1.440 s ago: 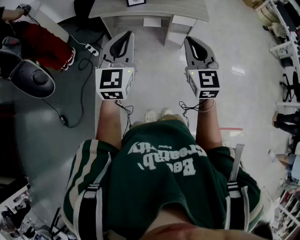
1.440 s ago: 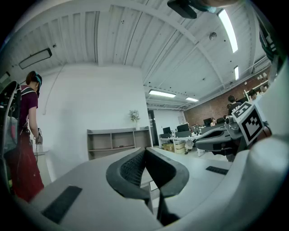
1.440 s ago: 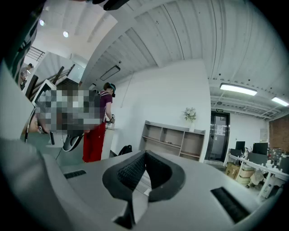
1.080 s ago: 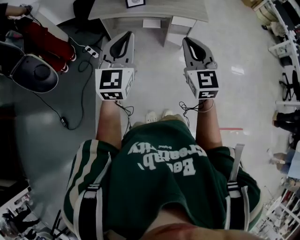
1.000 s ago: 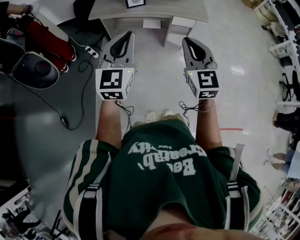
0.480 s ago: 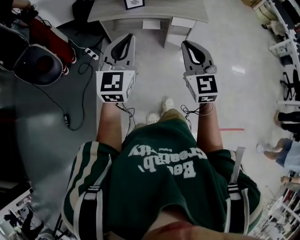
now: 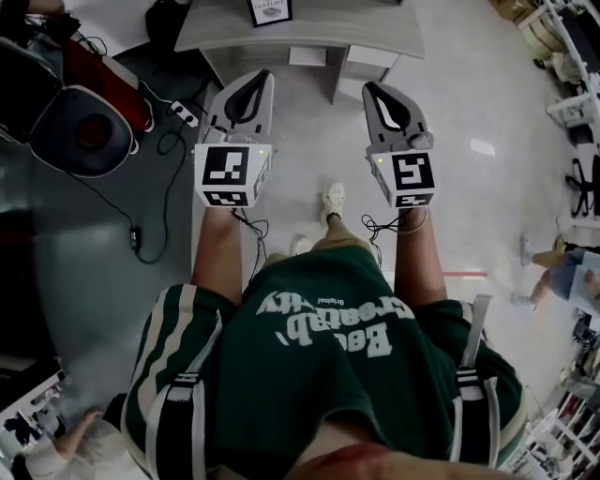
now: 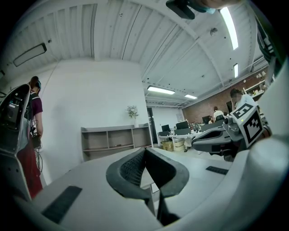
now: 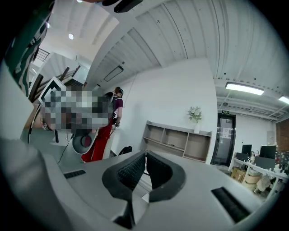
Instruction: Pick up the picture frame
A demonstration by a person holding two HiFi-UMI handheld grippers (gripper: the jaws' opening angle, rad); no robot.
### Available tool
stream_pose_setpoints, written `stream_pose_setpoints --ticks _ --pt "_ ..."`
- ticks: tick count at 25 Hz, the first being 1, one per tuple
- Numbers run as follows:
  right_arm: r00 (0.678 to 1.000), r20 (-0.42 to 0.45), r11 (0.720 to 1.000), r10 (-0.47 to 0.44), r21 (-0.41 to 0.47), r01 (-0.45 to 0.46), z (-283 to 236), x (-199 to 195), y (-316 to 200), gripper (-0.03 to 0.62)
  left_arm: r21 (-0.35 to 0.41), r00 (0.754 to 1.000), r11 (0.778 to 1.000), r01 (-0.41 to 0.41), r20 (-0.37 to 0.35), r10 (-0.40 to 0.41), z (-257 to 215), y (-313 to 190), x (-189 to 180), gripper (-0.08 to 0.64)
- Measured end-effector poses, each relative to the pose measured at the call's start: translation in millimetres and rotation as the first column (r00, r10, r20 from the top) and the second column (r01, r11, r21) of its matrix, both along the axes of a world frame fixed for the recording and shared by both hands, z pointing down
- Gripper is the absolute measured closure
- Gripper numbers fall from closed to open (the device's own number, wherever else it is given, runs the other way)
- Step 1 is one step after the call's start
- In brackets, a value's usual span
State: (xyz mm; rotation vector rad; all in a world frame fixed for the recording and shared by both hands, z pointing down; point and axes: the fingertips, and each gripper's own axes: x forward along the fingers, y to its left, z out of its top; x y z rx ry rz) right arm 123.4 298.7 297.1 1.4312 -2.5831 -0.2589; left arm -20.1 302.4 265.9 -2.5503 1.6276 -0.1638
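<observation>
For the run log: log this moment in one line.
left gripper: shut, empty | right gripper: shut, empty | frame: on desk, untouched

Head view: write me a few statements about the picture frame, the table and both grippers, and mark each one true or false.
1. The picture frame sits on the table. True.
2. The left gripper is shut on the frame. False: its jaws are together on nothing, and it has not reached the table.
3. The right gripper has its jaws wide apart. False: they are together and empty.
4. A power strip lies on the floor, left of the left gripper. True.
</observation>
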Motion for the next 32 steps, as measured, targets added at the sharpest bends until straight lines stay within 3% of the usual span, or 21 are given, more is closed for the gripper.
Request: stream_pose_setpoints --ticks 6,19,32 --pt "0.999 0.010 0.999 -0.034 0.014 0.034 -4.1 16.3 -77.3 0.558 0.050 0.999 0.998 0.038 0.004 -0.038 -11.1 -69.6 15.4 0.541" --pt "0.992 0.061 0.994 -0.107 0.025 0.105 0.3 45.5 -230.3 0.558 0.050 0.991 0.991 0.128 0.020 -0.129 -1.9 -204.6 38.3 0.541" --pt "0.985 0.080 0.988 -0.153 0.000 0.153 15.1 39.2 -279.7 0.558 0.047 0.982 0.982 0.186 0.022 -0.187 8.5 -248.3 32.1 0.541"
